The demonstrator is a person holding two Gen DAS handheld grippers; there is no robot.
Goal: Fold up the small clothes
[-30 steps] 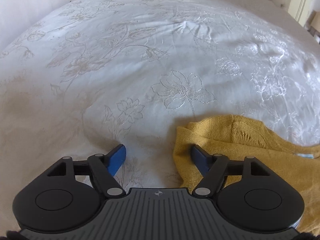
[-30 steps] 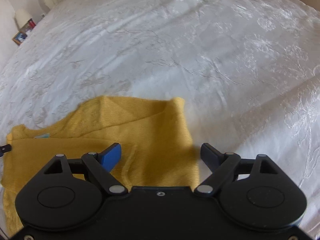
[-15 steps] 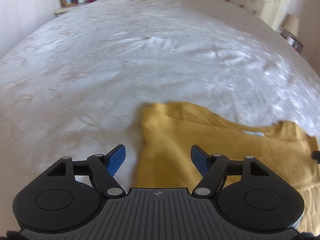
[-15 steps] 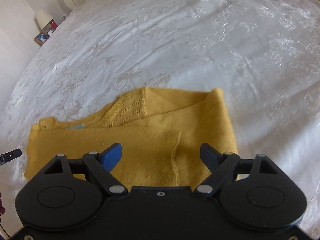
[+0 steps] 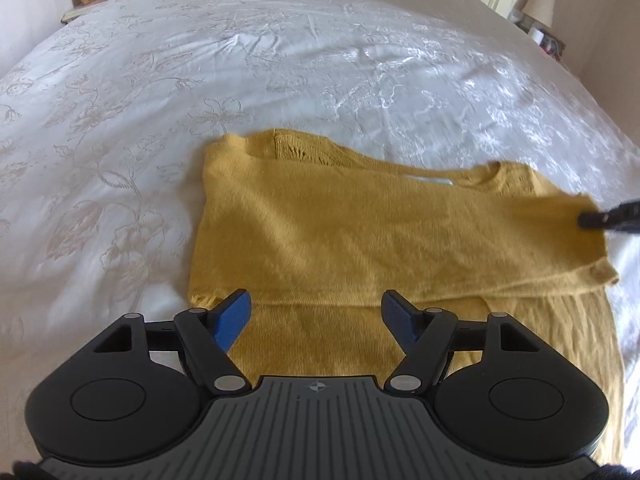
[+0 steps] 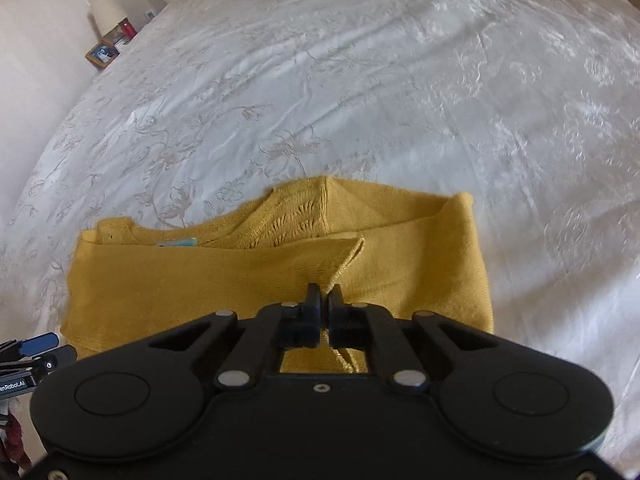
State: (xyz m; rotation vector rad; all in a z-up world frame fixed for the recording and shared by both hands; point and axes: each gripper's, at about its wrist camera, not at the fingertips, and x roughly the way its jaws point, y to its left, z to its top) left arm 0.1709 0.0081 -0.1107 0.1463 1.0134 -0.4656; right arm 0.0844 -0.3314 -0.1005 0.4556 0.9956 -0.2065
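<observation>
Left tool point(image 5: 316, 312) spread wide, empty, over yellow sweater point(image 5: 360, 232) on bed point(image 5: 160, 80) — right tool point(image 6: 324, 300) pinched tight on a sweater fold.

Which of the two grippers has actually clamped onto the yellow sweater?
The right gripper: its jaws are pinched shut on a fold of the yellow sweater. The left gripper hangs open above it, gripping nothing.

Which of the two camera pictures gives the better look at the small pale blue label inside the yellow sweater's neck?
The right wrist view. There the label shows as a distinct blue-white strip tucked under the neckline of the yellow sweater. In the left wrist view the label is only a faint pale sliver, blurred and washed out.
</observation>
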